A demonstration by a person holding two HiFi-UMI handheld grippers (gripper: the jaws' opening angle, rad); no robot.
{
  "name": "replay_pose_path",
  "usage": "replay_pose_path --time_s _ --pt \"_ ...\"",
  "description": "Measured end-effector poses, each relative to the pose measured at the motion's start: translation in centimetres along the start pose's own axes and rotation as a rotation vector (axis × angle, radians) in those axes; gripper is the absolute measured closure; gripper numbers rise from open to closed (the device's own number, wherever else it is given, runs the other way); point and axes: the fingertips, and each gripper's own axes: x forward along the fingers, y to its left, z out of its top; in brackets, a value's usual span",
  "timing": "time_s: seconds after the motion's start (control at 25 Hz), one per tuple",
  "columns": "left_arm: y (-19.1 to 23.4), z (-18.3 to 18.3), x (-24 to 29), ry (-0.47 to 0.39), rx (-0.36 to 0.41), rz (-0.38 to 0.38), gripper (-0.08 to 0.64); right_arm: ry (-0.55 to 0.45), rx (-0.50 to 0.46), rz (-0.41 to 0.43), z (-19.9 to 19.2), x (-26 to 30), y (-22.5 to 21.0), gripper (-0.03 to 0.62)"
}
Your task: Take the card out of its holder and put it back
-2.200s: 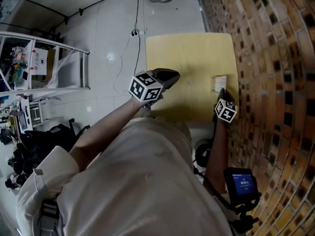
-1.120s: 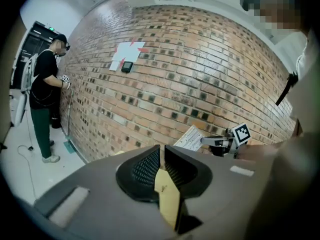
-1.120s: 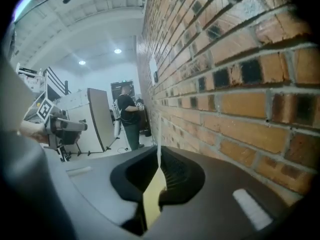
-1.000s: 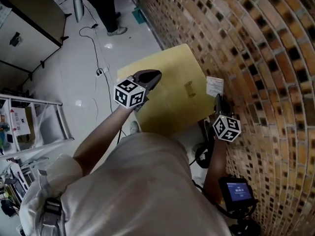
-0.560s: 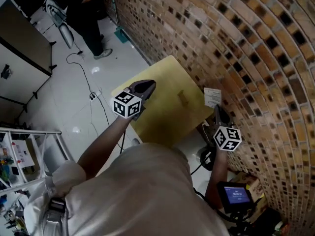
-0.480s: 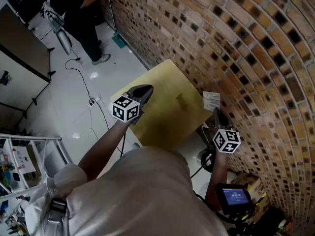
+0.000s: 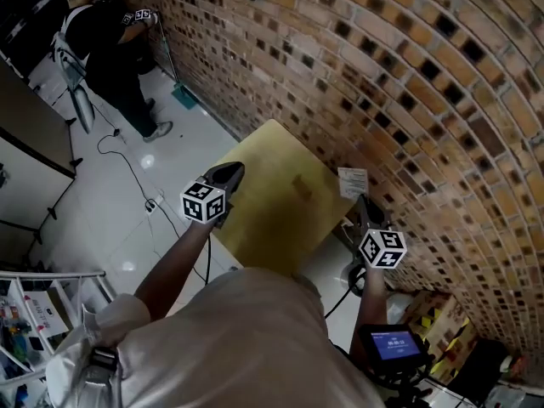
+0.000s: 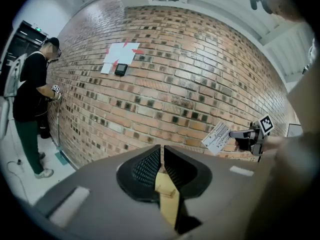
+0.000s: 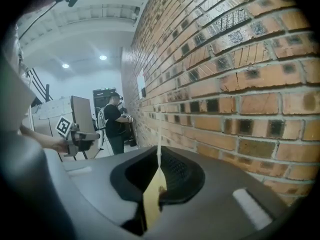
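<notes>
Head view, findings:

- The right gripper (image 7: 360, 202) stands at about 4 o'clock, off the right-hand edge of the table (image 7: 263, 228) and close to the brick wall (image 7: 399, 75). Its jaws are clamped on the card (image 7: 352, 182), which is held in the air beyond the table corner, clear of the table top. In the right gripper view the card (image 9: 158, 158) appears edge-on, pinched between the two jaws.
- The card holder (image 7: 299, 185) is only a faint small mark on the yellow table top, at about 12 o'clock. It is well apart from the card.
- The left gripper (image 7: 228, 173) hovers at about 9 o'clock, over the left-hand edge of the table. In the left gripper view its jaws stand nearly together with only a thin slit between them, and nothing is between them.
- The left gripper view also shows the card (image 8: 218, 137) at 3 o'clock, facing the wall.
- A second person (image 7: 106, 53) stands by the wall at 11 o'clock.
</notes>
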Motion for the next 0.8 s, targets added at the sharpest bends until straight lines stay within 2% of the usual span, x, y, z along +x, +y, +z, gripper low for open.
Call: replay_pose_path --time_s 0.8 --pt "0.0 -0.4 0.3 0.023 -0.005 -0.066 0.518 -0.015 0.010 -0.044 0.3 0.1 1.8 0.578"
